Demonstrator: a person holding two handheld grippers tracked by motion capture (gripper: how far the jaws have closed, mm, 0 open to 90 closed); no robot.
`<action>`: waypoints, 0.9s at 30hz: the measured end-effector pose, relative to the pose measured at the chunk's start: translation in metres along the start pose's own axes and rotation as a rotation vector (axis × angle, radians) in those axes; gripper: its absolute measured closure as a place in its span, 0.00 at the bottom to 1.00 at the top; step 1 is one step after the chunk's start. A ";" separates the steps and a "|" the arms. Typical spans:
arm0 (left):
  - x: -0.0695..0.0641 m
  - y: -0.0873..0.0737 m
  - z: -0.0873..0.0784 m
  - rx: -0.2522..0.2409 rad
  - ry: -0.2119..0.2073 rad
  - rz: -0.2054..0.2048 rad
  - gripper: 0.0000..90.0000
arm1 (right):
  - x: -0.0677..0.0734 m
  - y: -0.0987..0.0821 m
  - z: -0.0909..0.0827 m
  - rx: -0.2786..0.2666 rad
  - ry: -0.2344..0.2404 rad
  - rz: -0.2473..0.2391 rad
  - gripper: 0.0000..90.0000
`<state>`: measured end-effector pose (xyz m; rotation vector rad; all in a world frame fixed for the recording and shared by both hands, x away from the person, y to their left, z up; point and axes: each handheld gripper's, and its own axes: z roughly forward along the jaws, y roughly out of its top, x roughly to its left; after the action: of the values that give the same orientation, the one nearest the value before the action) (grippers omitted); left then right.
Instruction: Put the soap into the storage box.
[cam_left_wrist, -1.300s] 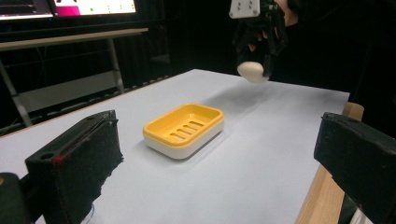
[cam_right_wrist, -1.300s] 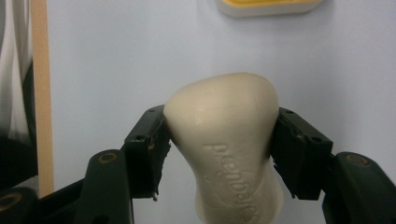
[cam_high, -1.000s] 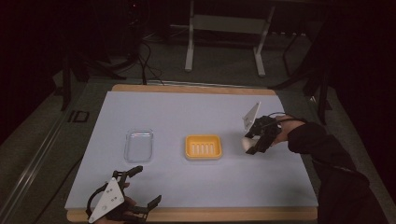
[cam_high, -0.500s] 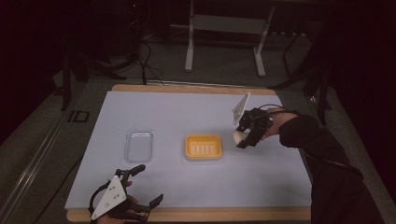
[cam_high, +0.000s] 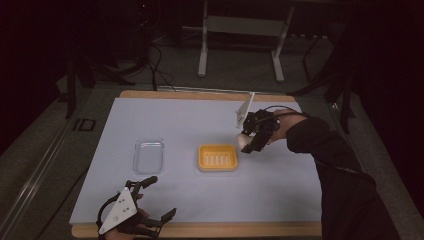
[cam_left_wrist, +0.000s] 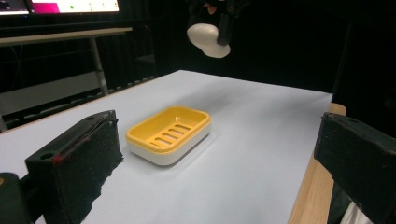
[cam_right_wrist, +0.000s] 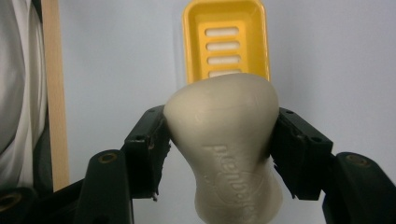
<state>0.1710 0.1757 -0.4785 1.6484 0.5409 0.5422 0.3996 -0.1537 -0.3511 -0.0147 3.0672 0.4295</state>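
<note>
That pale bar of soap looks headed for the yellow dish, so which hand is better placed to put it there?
The right one. The right gripper already clamps the soap bar in the air beside the yellow dish. The left gripper hangs open and empty at the table's near edge.

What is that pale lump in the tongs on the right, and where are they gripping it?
A bar of soap. The right tongs pinch it across its two sides, above the table near the yellow soap dish.
</note>
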 end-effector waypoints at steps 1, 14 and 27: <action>0.000 0.000 0.000 -0.001 -0.001 0.000 0.01 | 0.000 0.002 0.001 -0.008 0.000 -0.005 0.44; 0.000 0.001 0.000 -0.004 -0.003 -0.001 0.01 | 0.000 0.026 0.020 -0.073 -0.010 -0.018 0.44; 0.000 0.001 0.000 -0.007 -0.009 0.003 0.01 | 0.002 0.045 0.046 -0.130 0.005 -0.023 0.44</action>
<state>0.1707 0.1755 -0.4774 1.6448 0.5291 0.5384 0.3991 -0.0981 -0.3836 -0.0560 3.0354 0.6279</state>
